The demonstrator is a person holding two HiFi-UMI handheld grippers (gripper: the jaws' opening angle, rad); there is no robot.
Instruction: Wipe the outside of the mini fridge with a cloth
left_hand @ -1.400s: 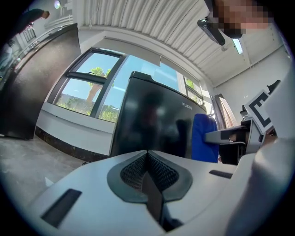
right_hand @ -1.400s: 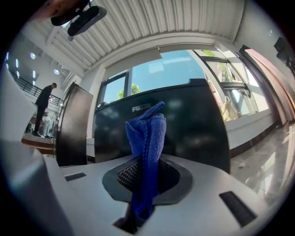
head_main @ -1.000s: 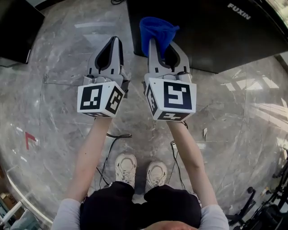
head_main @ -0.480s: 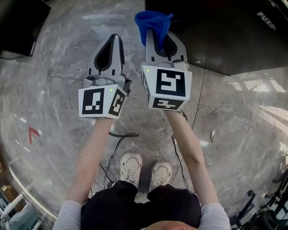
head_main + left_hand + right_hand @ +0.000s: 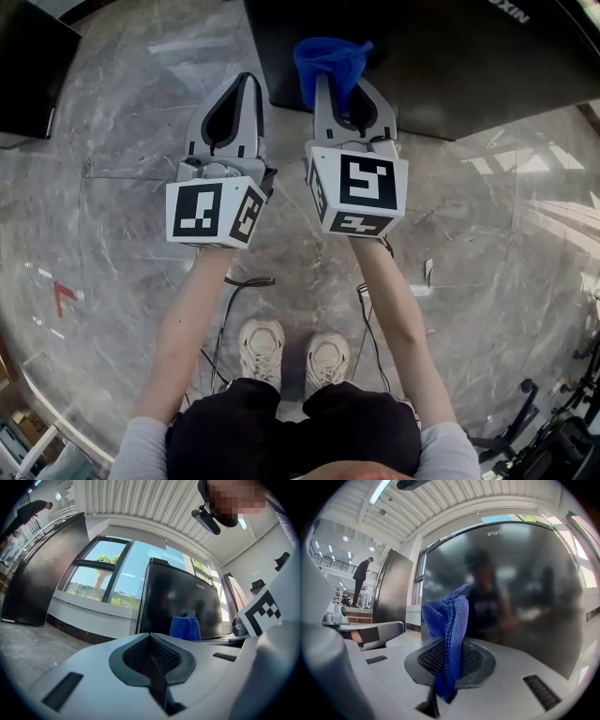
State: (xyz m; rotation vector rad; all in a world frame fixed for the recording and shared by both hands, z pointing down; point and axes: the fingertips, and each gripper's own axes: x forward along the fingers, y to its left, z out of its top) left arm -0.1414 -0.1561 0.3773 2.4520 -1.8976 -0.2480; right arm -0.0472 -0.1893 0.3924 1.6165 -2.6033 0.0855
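Observation:
The black mini fridge (image 5: 450,66) stands on the floor ahead, its glossy front filling the right gripper view (image 5: 520,588) and seen further off in the left gripper view (image 5: 180,602). My right gripper (image 5: 328,84) is shut on a blue cloth (image 5: 330,64), which sticks up from the jaws (image 5: 447,625) close to the fridge's near top edge. My left gripper (image 5: 246,82) is shut with nothing in it, held beside the right one over the floor left of the fridge. The cloth (image 5: 185,627) shows at the left gripper view's centre right.
A taller dark cabinet (image 5: 44,573) stands to the left, with a black object (image 5: 33,66) at the head view's left edge. Grey marble floor (image 5: 122,141) lies around. Cables (image 5: 234,291) trail near the person's shoes. People (image 5: 362,576) stand far off.
Both grippers, the cloth still held in the right one, have stayed side by side; the view shifted, and the fridge's edge now sits nearer the cloth than half a second ago.

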